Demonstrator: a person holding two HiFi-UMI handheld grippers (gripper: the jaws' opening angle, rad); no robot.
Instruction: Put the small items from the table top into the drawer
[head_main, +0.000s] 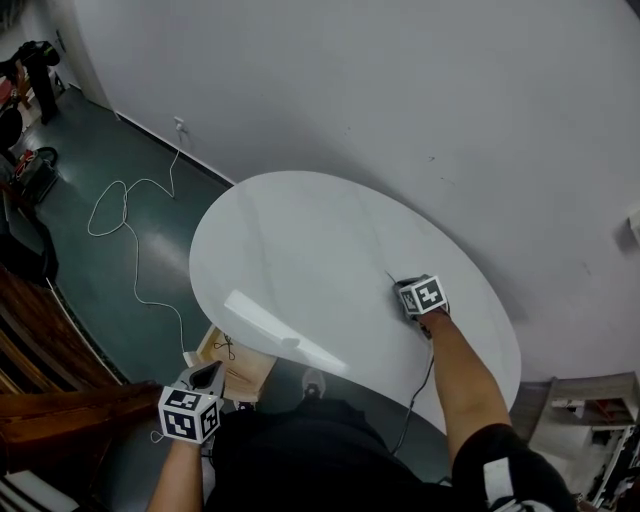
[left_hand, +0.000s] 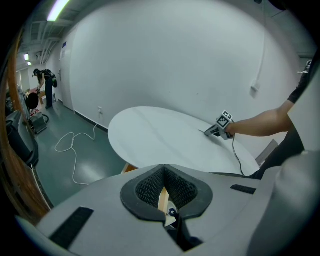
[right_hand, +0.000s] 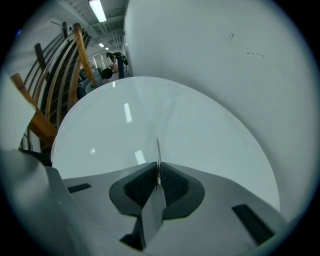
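The white round table (head_main: 300, 250) is bare except for my right gripper (head_main: 401, 288), which rests on its right part. That gripper (right_hand: 158, 176) is shut on a thin flat strip (right_hand: 158, 152), seen edge-on and sticking out past the fingertips. In the left gripper view the right gripper (left_hand: 218, 130) shows far across the table (left_hand: 160, 135). An open wooden drawer (head_main: 236, 362) hangs under the table's near edge, with a small dark wiry item (head_main: 228, 346) inside. My left gripper (head_main: 209, 374) hovers at the drawer's near left corner. Its tips (left_hand: 163, 172) meet, and pale wood shows through the slit behind them.
A white cable (head_main: 128, 225) loops over the dark floor on the left. Brown wooden rails (head_main: 45, 345) stand at the lower left. A black cord (head_main: 420, 395) trails from the right gripper off the table's near edge. The white wall (head_main: 420, 110) runs close behind the table.
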